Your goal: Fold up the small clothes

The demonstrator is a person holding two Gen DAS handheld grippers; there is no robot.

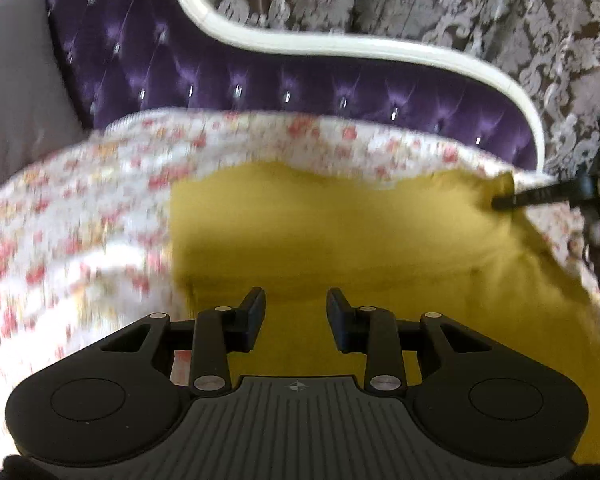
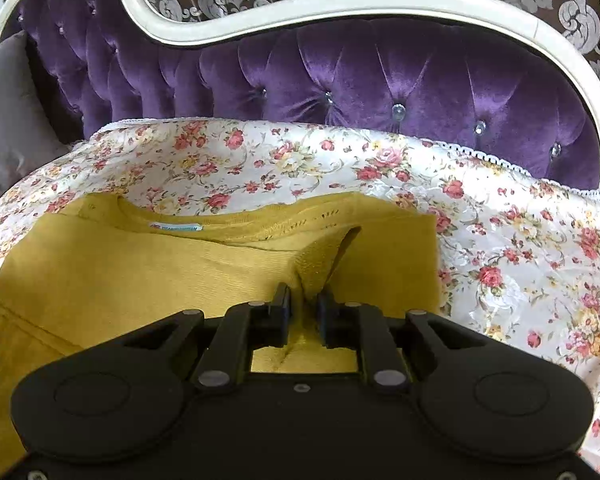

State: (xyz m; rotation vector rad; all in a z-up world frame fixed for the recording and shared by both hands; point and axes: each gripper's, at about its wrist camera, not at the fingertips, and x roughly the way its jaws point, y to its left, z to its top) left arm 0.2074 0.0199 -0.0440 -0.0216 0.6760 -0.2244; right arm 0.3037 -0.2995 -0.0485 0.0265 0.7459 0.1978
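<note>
A small mustard-yellow knit garment (image 2: 112, 264) lies on a floral cloth, its neckline with a blue label (image 2: 175, 227) toward the sofa back. My right gripper (image 2: 303, 304) is shut on a bunched fold of the garment, fabric pinched between its fingers. In the left wrist view the same garment (image 1: 340, 232) spreads out ahead. My left gripper (image 1: 296, 314) is open and empty just above the garment's near part. The right gripper's fingers (image 1: 512, 198) show at the far right, holding the garment's corner.
A white floral cloth (image 2: 500, 240) covers the seat of a purple tufted sofa (image 2: 380, 76) with a cream frame (image 2: 340, 4). A grey cushion (image 2: 8, 120) stands at the left. Patterned curtains (image 1: 460, 4) hang behind.
</note>
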